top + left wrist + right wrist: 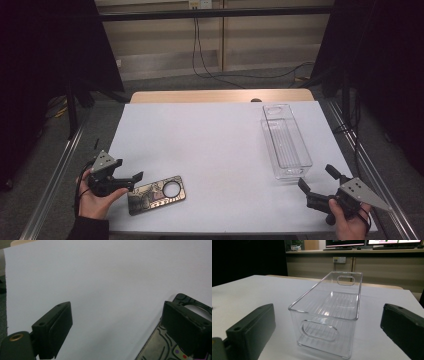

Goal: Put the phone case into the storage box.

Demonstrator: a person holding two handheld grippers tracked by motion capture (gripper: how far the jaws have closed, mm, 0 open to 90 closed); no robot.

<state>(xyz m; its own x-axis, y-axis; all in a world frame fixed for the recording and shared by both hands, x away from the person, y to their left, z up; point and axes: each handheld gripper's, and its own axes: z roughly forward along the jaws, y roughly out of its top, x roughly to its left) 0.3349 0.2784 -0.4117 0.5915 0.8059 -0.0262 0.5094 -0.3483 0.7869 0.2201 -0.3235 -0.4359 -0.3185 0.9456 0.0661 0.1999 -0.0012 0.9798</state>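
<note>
Left gripper (134, 179) – jaws wide, holding nothing – sits beside the phone case (156, 194), lying lengthwise along the table's (210, 145) near edge.

A: Where does the high view sit?
B: Above the near edge, looking forward and down over the whole table (220, 150).
A: And the gripper views?
B: Low and close: left one at the near-left phone case (160, 345), right one facing the clear bin (329, 315), which the high view shares.

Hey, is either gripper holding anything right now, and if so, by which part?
Nothing is held. The left gripper is open beside the phone case; the right gripper is open in front of the clear bin.
</note>
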